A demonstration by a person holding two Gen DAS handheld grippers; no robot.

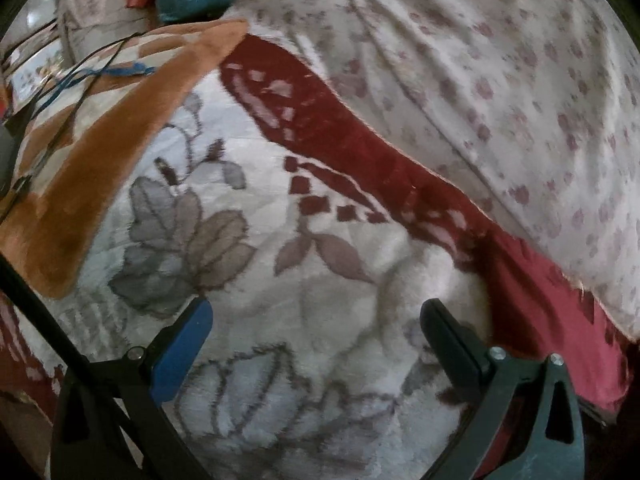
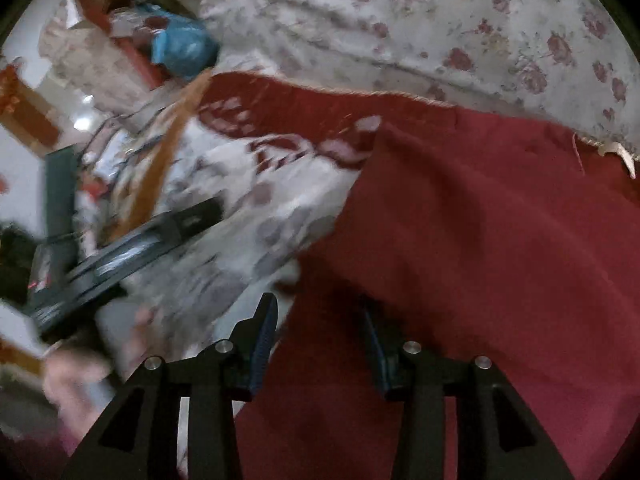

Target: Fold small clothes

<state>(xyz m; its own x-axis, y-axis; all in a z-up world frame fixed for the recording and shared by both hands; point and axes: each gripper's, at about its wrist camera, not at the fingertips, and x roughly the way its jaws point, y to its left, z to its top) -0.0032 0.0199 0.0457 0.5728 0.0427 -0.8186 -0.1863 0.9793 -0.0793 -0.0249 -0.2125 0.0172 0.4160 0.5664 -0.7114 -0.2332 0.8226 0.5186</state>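
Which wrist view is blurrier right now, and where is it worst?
Right wrist view: heavy motion smear down the left side, the left hand-held gripper and hand streaked; the red cloth is dim but readable. Left wrist view: mild softness, leaf-print blanket legible; fisheye bends the edges in both views.

Floral bedsheet (image 1: 480, 60), glossy pale floor (image 2: 24, 160)

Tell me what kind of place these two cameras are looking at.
Most likely a bedroom at home, with the work done on a bed. A plush floral blanket covers the surface, a rose-print sheet lies beyond it, and a dark red garment is spread on top.
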